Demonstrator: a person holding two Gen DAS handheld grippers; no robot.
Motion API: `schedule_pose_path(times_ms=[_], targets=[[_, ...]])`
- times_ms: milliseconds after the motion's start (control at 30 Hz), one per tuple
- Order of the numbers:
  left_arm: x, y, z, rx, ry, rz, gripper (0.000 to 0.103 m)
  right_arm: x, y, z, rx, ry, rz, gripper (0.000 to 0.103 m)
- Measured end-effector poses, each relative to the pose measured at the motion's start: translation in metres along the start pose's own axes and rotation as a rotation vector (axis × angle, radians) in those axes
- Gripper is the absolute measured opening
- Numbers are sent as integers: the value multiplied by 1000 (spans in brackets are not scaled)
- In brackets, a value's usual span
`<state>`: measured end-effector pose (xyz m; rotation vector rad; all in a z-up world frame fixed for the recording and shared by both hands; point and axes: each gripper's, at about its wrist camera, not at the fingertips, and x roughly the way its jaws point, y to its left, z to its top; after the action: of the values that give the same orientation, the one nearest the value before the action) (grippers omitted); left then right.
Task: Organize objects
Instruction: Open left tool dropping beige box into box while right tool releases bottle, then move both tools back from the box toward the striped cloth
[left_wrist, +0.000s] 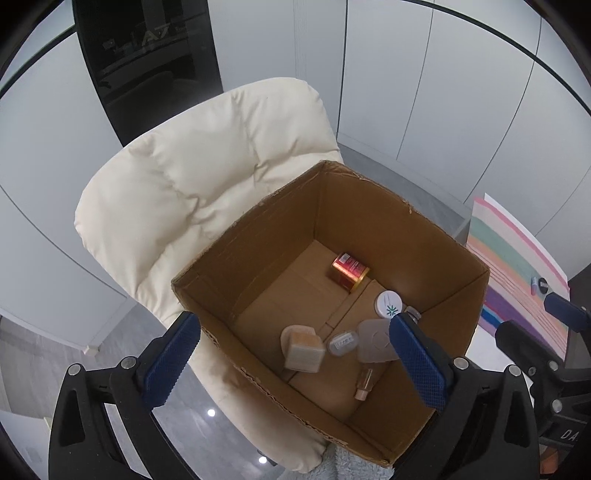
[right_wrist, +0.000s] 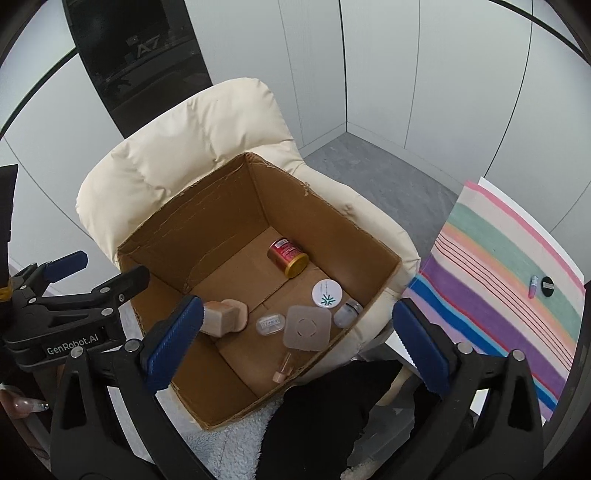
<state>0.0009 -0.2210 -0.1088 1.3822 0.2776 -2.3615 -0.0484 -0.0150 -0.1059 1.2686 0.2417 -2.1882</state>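
Cardboard box (right_wrist: 207, 236) sits on cream chair (right_wrist: 177, 155), top open. Left gripper (left_wrist: 295, 354) over box, jaws wide apart, holding nothing. Inside, left to right: wooden block (right_wrist: 221, 317), small clear case (right_wrist: 270, 324), frosted square lid (right_wrist: 307, 326), red can (right_wrist: 287, 256) lying on its side farther back, white round lid (right_wrist: 326, 293). Right gripper (right_wrist: 295, 341) also spread wide, empty. Striped cloth (right_wrist: 517, 266) off to the right carries a small vial (right_wrist: 533, 286) and black cap (right_wrist: 547, 285).

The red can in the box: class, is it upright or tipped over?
Tipped. The red can lies on its side on the box floor, its gold end facing sideways.
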Motion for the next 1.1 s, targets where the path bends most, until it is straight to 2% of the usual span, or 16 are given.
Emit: schedule_pose_path(times_ms=[300, 567, 767, 1100], targets=[[-1, -13, -6, 40, -3, -5, 103, -5, -3, -6, -6, 3, -21, 103], [1, -45, -10, 77, 24, -71, 103, -25, -39, -17, 81, -36, -86, 103], [-8, -103, -14, 176, 3, -121, 103, -56, -88, -38, 187, -78, -159, 103], [-35, -237, -36, 408, -58, -243, 103, -122, -190, -98, 384, -114, -319, 103]])
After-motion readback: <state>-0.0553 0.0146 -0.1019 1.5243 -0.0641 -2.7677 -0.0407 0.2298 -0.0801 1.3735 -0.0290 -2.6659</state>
